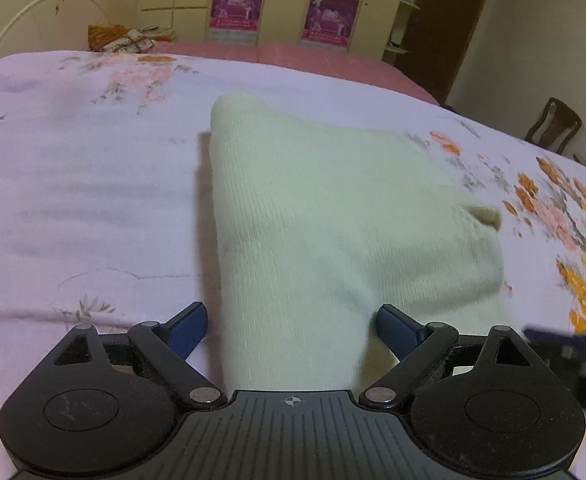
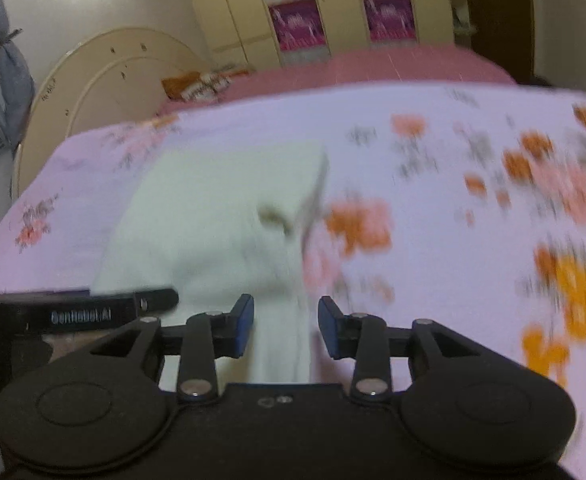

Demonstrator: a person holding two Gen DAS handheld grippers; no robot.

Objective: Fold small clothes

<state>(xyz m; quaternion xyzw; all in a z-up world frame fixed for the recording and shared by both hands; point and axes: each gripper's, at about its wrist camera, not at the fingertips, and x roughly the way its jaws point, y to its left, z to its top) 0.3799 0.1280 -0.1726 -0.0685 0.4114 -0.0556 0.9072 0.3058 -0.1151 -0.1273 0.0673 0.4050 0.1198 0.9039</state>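
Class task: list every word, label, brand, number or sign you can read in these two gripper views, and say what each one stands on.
"Gentabot AI", an uncertain reading of blurred white lettering, on the black body of the left gripper seen from the right wrist view.
Pink posters on the wardrobe doors: print too small and blurred to read.
Crosshair mark on the gripper housing: a symbol, not words.

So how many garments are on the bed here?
1: a cream knit garment lying on the floral bedsheet, its near end between both tools. A folded pile by the headboard may hold more; too far to tell.
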